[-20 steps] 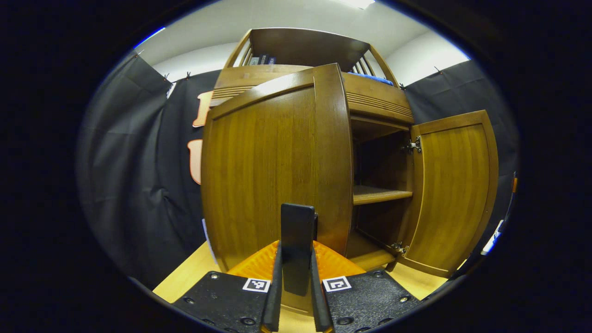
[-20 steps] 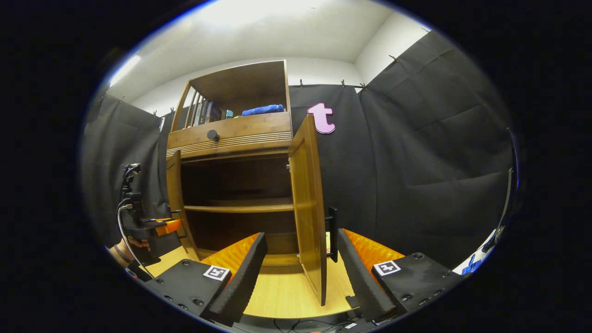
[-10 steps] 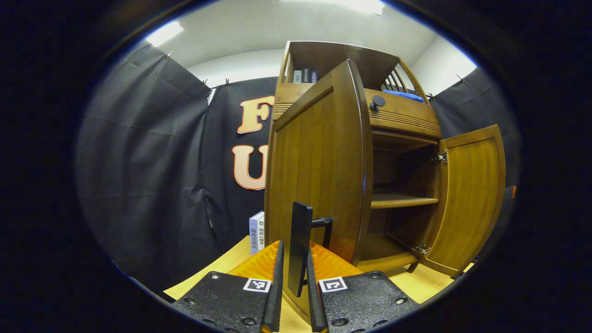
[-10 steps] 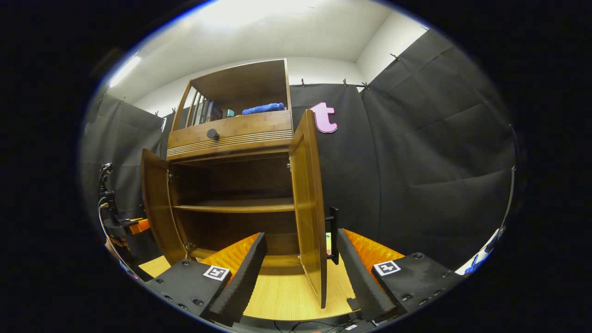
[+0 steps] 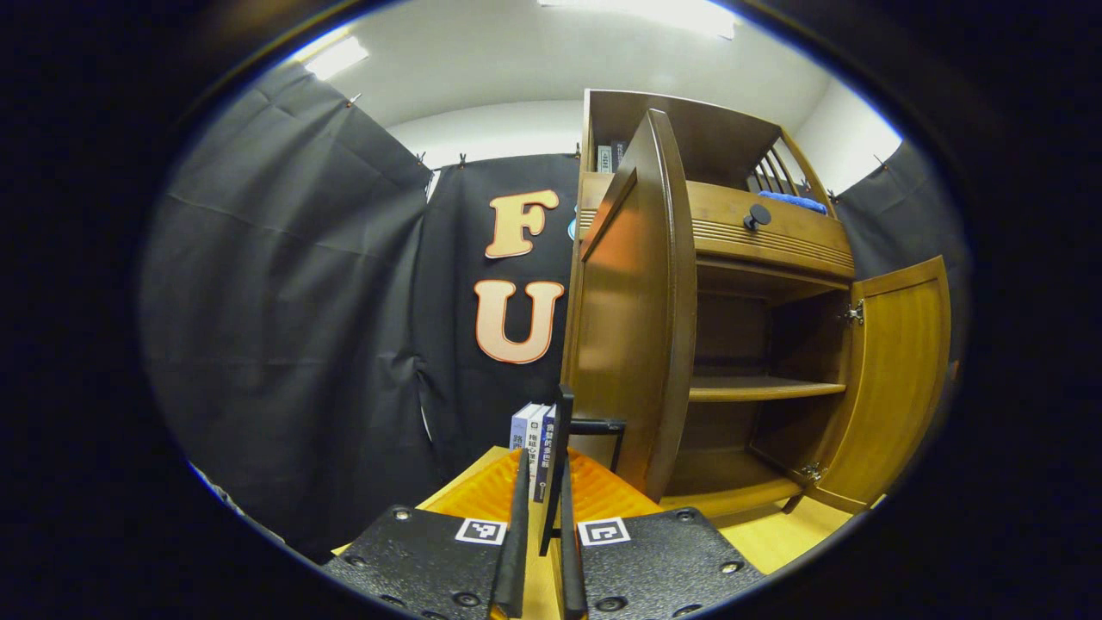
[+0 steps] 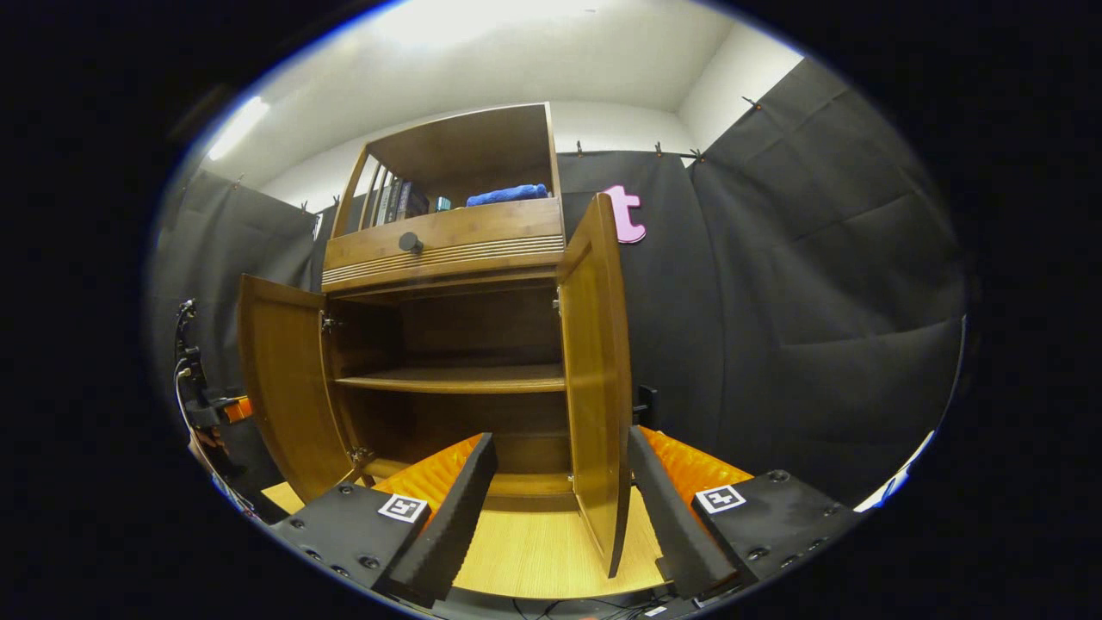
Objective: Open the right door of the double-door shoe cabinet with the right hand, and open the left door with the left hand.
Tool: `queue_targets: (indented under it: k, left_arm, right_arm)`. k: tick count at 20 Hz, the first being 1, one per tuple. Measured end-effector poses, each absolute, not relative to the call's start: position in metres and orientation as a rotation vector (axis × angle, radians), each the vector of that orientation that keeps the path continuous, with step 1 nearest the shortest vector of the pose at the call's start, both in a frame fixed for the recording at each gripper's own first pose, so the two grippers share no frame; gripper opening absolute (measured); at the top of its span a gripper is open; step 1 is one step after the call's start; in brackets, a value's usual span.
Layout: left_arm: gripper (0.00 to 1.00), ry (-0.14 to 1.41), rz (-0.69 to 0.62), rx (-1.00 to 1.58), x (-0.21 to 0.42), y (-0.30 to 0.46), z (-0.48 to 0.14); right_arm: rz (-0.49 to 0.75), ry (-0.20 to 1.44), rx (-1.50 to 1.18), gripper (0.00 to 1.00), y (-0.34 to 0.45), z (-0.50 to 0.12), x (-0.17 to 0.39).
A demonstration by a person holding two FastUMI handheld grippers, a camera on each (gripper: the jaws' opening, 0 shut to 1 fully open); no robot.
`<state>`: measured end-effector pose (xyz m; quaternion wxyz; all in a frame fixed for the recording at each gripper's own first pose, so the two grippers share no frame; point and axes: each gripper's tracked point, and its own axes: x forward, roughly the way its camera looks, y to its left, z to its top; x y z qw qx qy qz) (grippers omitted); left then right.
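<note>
Wooden shoe cabinet (image 6: pixel 448 250) has two doors open; left gripper (image 5: pixel 541 517) jaws clamp the left door's handle (image 5: pixel 561 456), right gripper (image 6: pixel 560 482) jaws wide.

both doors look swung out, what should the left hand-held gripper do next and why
Probably let go of the left door's handle. The left hand-held gripper is shut on it, and both the left door and right door already stand wide open.
</note>
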<state>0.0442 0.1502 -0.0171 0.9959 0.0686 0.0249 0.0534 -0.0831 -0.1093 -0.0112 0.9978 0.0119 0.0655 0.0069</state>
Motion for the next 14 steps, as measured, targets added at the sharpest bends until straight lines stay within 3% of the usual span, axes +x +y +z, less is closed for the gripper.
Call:
queue_targets:
  k: [3,4,5,7,14]
  left_arm:
    - [0.17,0.037,0.043,0.119,0.042,0.162,-0.016]
    - [0.10,0.035,0.026,0.105,0.043,0.170,-0.015]
    - [0.10,0.038,0.004,0.084,0.044,0.177,-0.015]
    - [0.24,0.041,-0.036,0.060,0.047,0.185,-0.015]
    - [0.24,0.038,-0.118,0.104,0.052,0.205,-0.014]
  right_arm:
    - [0.022,0.132,0.027,0.98,-0.106,-0.013,-0.080]
    - [0.029,0.134,0.030,0.98,-0.103,-0.013,-0.079]
    - [0.039,0.135,0.030,0.98,-0.100,-0.014,-0.079]
    - [0.058,0.133,0.016,0.98,-0.094,-0.014,-0.079]
    - [0.067,0.138,0.000,0.98,-0.086,-0.013,-0.072]
